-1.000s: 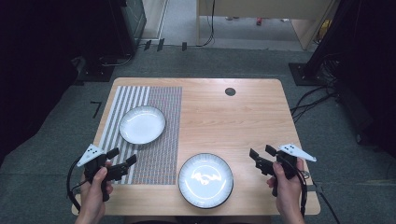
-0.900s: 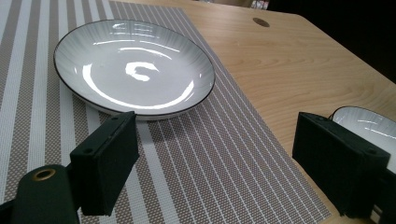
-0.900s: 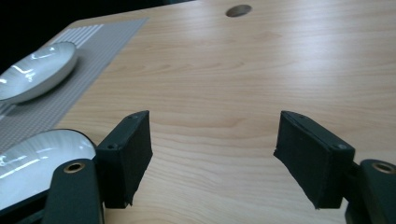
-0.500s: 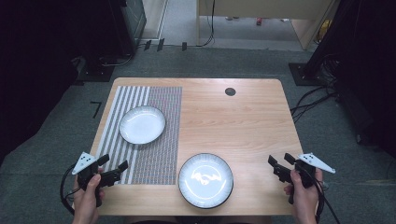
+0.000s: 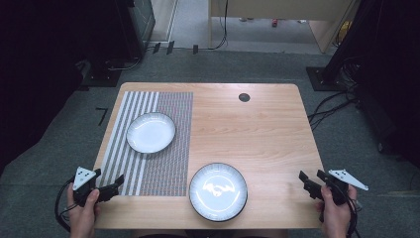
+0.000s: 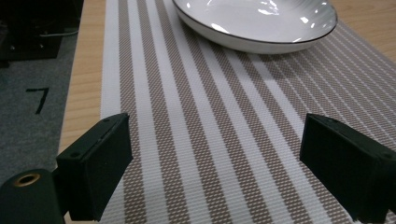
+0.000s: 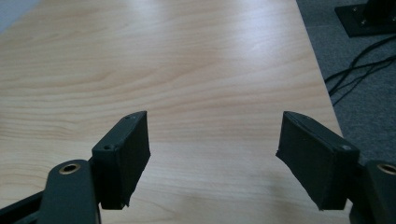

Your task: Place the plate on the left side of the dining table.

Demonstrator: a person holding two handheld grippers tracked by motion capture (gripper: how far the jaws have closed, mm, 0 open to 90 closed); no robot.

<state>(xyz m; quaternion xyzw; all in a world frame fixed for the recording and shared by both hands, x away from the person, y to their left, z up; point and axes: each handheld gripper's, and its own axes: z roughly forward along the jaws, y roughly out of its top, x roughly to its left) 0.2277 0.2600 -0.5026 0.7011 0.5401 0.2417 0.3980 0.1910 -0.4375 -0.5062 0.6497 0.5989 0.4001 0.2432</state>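
As you pulled both grippers back to the surface's (image 5: 257,129) near corners, fingers (image 6: 95,170) stayed spread, empty; both white round plates (image 5: 218,191) were left untouched.

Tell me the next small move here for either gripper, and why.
Probably ease the left gripper forward over the striped mat toward the small plate. Its jaws stand wide open and empty, pointing straight at that plate's near rim in the left gripper view. The right gripper, also open, faces bare table, with the large plate off to its side.
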